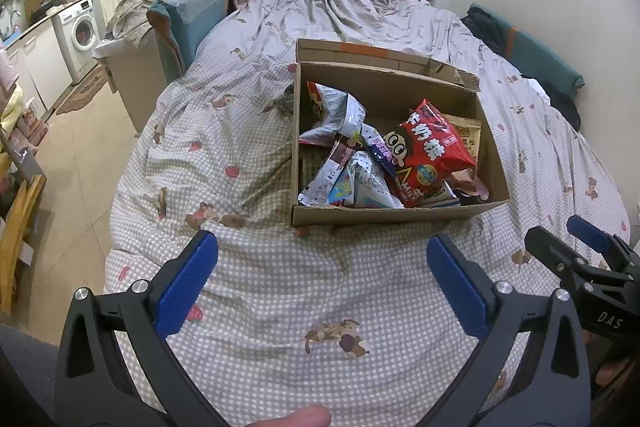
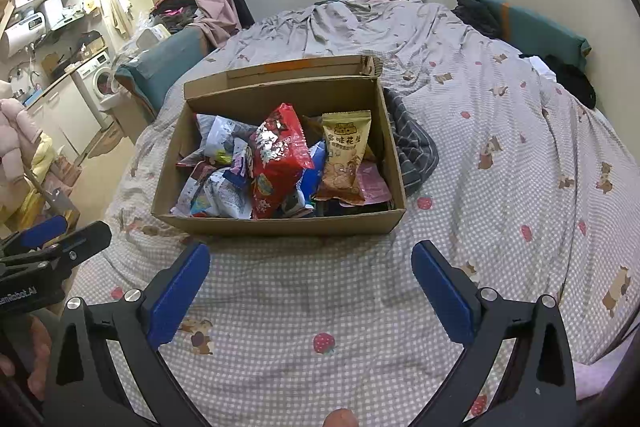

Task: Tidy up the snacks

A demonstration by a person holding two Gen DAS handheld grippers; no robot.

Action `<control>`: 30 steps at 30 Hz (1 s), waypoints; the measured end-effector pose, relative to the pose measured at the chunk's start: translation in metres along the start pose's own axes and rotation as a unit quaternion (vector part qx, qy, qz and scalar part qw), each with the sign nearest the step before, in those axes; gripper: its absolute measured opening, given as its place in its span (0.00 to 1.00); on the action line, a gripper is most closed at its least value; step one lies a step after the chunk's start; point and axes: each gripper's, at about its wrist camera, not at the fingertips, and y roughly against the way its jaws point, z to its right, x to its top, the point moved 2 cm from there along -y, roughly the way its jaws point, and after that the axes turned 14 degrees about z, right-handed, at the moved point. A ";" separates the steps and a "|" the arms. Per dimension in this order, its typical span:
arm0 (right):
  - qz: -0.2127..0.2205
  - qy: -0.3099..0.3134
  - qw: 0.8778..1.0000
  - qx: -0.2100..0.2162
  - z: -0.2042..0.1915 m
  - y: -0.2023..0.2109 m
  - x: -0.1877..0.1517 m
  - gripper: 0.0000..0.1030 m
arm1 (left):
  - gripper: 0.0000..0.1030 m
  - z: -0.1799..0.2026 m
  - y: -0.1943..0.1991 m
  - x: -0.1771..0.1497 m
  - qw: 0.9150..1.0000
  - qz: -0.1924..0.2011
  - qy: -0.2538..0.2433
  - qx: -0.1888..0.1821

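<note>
Sitting heaped in open cardboard box (image 2: 280, 225): crinkled snack packets (image 2: 276, 163).

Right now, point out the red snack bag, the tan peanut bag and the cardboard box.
red snack bag (image 2: 276, 163): right wrist view, middle of its front face.
tan peanut bag (image 2: 345, 155): right wrist view, centre of the printed front.
cardboard box (image 2: 280, 225): right wrist view, its near outer wall.

box (image 2: 280, 225) on bed (image 2: 500, 187) | snack packets (image 2: 276, 163) in box | folded cloth (image 2: 412, 147) right of box, touching
</note>
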 end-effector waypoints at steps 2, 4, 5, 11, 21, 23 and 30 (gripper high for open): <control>0.001 0.002 1.000 -0.001 0.000 0.000 0.000 1.00 | 1.00 0.000 0.000 0.000 1.000 0.000 -0.001 0.001; 0.001 -0.002 1.000 0.000 0.001 0.001 0.000 1.00 | 1.00 0.000 -0.001 0.000 1.000 0.000 -0.001 0.001; 0.001 -0.003 1.000 0.000 0.001 0.000 0.000 1.00 | 1.00 0.000 -0.001 0.000 1.000 0.000 -0.001 0.001; 0.003 -0.005 1.000 -0.001 0.002 0.002 0.001 1.00 | 1.00 0.000 -0.001 0.000 1.000 -0.001 0.000 0.000; 0.002 -0.004 1.000 -0.007 0.004 0.002 0.001 1.00 | 1.00 -0.004 -0.002 -0.001 1.000 -0.005 0.004 0.002; 0.002 -0.003 1.000 -0.011 0.004 0.002 0.002 1.00 | 1.00 -0.004 -0.002 -0.001 1.000 -0.004 0.002 0.003; 0.004 -0.003 1.000 -0.017 0.004 0.003 0.003 1.00 | 1.00 -0.006 -0.002 -0.001 1.000 -0.005 0.006 0.004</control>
